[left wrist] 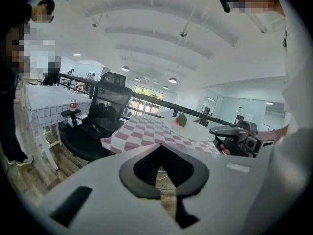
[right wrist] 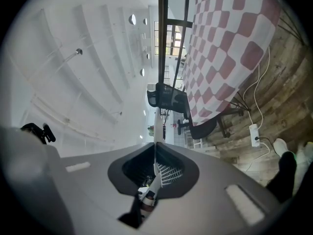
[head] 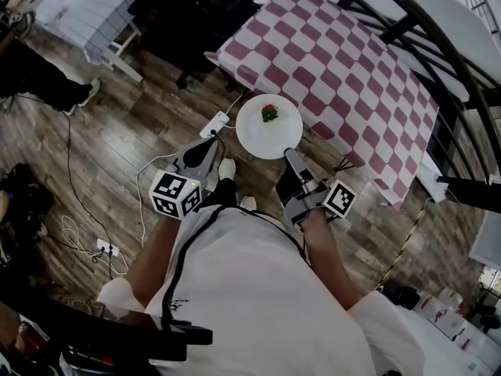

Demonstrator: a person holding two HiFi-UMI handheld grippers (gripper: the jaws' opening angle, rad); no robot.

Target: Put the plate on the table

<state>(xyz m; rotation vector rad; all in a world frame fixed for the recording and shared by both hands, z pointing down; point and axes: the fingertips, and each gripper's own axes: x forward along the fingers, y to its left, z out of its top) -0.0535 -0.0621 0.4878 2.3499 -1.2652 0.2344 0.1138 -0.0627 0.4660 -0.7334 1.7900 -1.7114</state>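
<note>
We pinch the plate (head: 254, 131) level by its near rim in the right hand-held gripper (head: 291, 153) so the seeming strawberry (head: 269, 113) cannot roll; the left hand-held gripper (head: 210, 147) hangs closed, empty.

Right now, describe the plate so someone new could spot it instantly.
Find the table with the red-and-white checked cover. Off its near edge, over the wood floor, the right gripper pinches the rim of a round white plate. It's the only plate, carrying one small red-and-green item.

The plate (head: 257, 135) seemingly just beside the table (head: 352, 69).
</note>
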